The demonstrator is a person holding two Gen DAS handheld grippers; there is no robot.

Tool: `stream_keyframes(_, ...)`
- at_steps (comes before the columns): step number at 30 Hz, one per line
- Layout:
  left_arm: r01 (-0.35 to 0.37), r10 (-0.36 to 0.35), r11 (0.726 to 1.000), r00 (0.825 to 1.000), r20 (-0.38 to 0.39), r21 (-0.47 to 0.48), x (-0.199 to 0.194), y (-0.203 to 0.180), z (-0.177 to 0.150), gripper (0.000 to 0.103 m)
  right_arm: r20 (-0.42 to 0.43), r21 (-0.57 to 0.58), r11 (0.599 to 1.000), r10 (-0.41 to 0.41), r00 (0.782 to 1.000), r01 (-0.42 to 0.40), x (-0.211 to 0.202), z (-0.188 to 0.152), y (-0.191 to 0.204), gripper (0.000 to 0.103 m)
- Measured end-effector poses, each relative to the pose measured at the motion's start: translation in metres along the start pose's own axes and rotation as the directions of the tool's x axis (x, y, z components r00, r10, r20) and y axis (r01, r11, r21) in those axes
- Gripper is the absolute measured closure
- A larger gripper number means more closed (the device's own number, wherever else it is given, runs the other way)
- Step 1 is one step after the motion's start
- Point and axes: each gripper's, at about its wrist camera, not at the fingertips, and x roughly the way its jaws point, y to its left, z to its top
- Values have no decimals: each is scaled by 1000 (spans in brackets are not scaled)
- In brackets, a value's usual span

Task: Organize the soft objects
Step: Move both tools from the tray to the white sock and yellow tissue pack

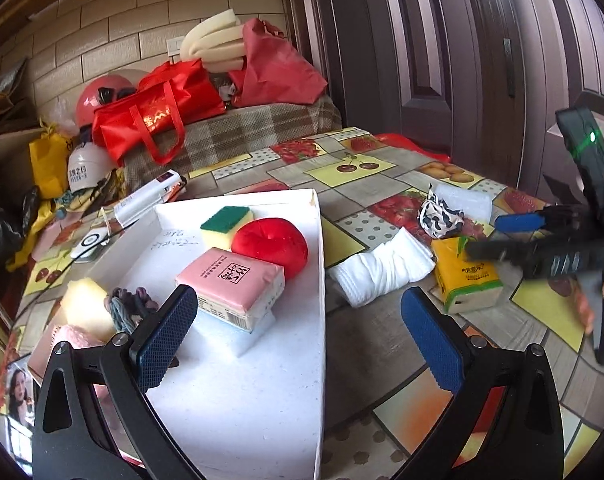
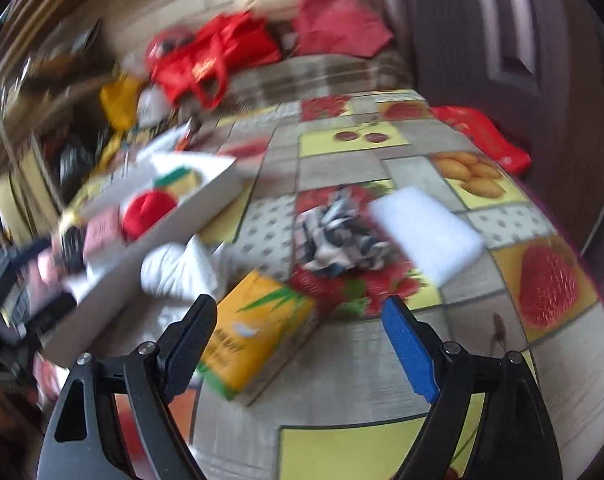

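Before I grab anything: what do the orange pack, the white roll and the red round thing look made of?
Orange pack: tissues in thin glossy plastic film, judging by the sheen and printed wrapper. White roll: soft matte cloth with creased folds, possibly a towel or sock. Red round thing: plush fabric over stuffing, by its dimpled centre and soft matte surface.

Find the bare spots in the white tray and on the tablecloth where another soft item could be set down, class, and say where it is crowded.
Free: the near half of the white tray, in front of the pink tissue pack; also the tablecloth just before the yellow tissue pack. Crowded: the tray's far end around the red cushion and sponge, and the tablecloth around the white cloth.
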Motion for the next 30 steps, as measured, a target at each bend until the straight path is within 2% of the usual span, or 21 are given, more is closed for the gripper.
stream_keyframes(3,25,-25,1000,1000,1,-4,0,-2,0,0,-35,-119,992,-53,998,49,10,-2,29,18)
stream_keyframes(8,92,-92,996,996,-2,8,9,-17,8,0,-139,-215,974,-98,985,66,40,-4,47,19)
stream_keyframes(10,119,-119,993,993,-16,27,16,-27,13,0,-143,-171,984,-78,987,53,38,-3,34,19)
stream_keyframes(12,143,-140,988,989,-42,65,26,-43,19,0,-142,-140,987,-93,985,73,32,-3,15,19)
stream_keyframes(15,165,-157,979,984,-79,120,49,-66,32,0,-151,-42,996,-80,985,74,22,-6,-21,19)
stream_keyframes(18,137,-122,978,988,-99,155,76,-80,47,0,-139,58,995,-77,987,86,11,-7,-50,19)
stream_keyframes(20,106,-83,983,985,-153,149,95,-83,52,0,-130,114,991,-60,990,75,7,-8,-62,19)
stream_keyframes(22,95,-62,988,964,-258,118,117,-82,51,0,-122,129,990,-44,992,60,5,-8,-63,18)
stream_keyframes(24,153,-123,987,931,-344,59,125,-80,45,0,-128,111,991,-58,990,72,6,-8,-58,17)
stream_keyframes(25,183,-160,983,918,-364,31,124,-81,42,2,-131,103,992,-61,990,75,7,-8,-56,17)
stream_keyframes(28,211,-187,977,917,-353,30,101,-90,30,4,-127,107,993,-43,991,57,7,-8,-57,17)
stream_keyframes(30,309,-289,951,889,-355,2,83,-99,21,4,-126,116,992,-34,991,48,9,-7,-59,17)
